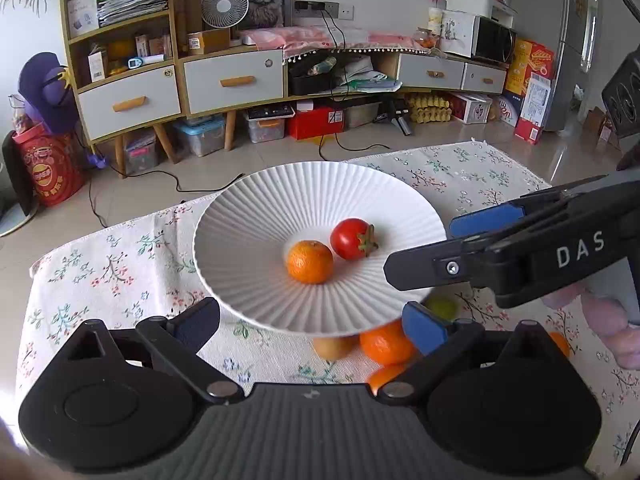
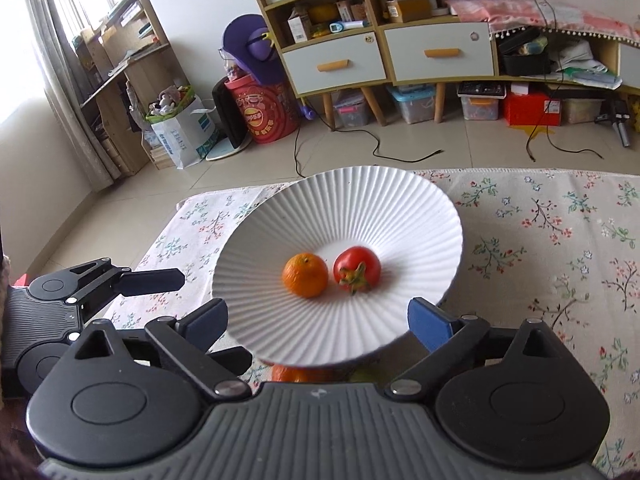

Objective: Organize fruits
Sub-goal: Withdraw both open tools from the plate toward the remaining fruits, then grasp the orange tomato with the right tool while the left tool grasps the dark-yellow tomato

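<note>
A white ribbed plate (image 1: 256,208) (image 2: 400,208) stands on the flowered tablecloth (image 1: 120,264). In it lie a mandarin (image 1: 310,262) (image 2: 305,275) and a red tomato (image 1: 350,238) (image 2: 357,268), side by side. My left gripper (image 1: 312,322) is open just before the plate's near rim, and its pads touch nothing. My right gripper (image 2: 320,320) (image 1: 440,244) is open too, reaching over the plate's right edge with nothing between its fingers. Several loose fruits lie half hidden under the near rim: an orange (image 1: 384,346), a yellowish one (image 1: 334,347) and a green one (image 1: 440,307).
The table's far and left edges drop to a tiled floor (image 2: 400,148) with cables. A low cabinet with drawers (image 1: 232,80) stands behind, with storage boxes under it. A person's hand (image 1: 608,320) holds the right gripper. Bare cloth (image 2: 560,240) lies right of the plate.
</note>
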Demonstrator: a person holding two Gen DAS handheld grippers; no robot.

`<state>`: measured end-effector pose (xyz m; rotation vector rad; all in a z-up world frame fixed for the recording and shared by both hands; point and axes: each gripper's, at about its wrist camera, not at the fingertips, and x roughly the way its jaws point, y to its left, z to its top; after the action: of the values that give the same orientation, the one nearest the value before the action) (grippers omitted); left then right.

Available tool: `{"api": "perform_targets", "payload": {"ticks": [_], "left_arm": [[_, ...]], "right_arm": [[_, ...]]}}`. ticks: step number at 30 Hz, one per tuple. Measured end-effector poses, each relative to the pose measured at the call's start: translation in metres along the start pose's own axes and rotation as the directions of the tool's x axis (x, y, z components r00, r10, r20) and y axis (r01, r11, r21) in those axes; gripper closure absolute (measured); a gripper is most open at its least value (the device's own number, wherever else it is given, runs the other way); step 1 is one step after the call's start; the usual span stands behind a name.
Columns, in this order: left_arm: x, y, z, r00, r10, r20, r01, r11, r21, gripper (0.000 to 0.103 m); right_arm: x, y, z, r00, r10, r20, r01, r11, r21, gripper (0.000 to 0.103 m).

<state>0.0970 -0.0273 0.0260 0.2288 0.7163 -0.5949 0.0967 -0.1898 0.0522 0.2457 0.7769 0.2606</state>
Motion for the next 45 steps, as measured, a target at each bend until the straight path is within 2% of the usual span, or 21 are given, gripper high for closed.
{"api": "perform_targets", "payload": {"ticks": [3,11,15,19,25,28,35,40,45], "left_arm": [[-0.008,-0.004,-0.003,1.000,0.005,-0.003,-0.005,1.000,-0.016,0.002],[-0.029,-0.005,-0.020,0.998,0.049,-0.032,-0.050,0.998,-0.036,0.002],[-0.040,-0.005,-0.029,0.997,0.074,-0.035,-0.075,0.996,-0.042,0.002],[-0.052,-0.010,-0.043,0.992,0.114,-0.058,-0.116,0.993,-0.036,0.002],[-0.056,-0.012,-0.071,0.984,0.153,-0.094,-0.158,0.986,-0.050,0.002],[-0.055,-0.009,-0.084,0.985,0.140,-0.106,-0.147,0.987,-0.064,0.002],[-0.056,-0.003,-0.113,0.990,0.093,-0.103,-0.099,0.994,-0.055,0.002],[-0.056,0.000,-0.121,0.991,0.020,-0.129,-0.033,0.994,-0.100,0.002],[-0.052,0.000,-0.125,0.992,-0.011,-0.125,-0.004,0.993,-0.121,0.004]], "right_arm": [[-0.007,0.002,-0.004,1.000,-0.004,0.014,0.004,1.000,0.000,0.001],[-0.022,0.011,-0.014,1.000,0.012,-0.006,-0.012,1.000,0.002,0.001],[-0.034,0.015,-0.025,1.000,0.014,0.017,-0.014,1.000,-0.019,0.001],[-0.043,0.014,-0.035,0.999,0.002,0.040,-0.001,0.999,-0.039,0.001],[-0.044,0.007,-0.046,0.999,-0.015,0.051,0.016,1.000,-0.012,0.001],[-0.045,0.007,-0.055,0.997,-0.026,0.076,0.029,0.999,-0.032,0.001],[-0.044,0.006,-0.088,0.988,-0.121,0.101,0.129,0.988,-0.086,0.001],[-0.047,0.003,-0.111,0.976,-0.181,0.120,0.200,0.964,-0.176,0.001],[-0.048,-0.010,-0.121,0.966,-0.224,0.126,0.243,0.955,-0.170,0.001]]}}
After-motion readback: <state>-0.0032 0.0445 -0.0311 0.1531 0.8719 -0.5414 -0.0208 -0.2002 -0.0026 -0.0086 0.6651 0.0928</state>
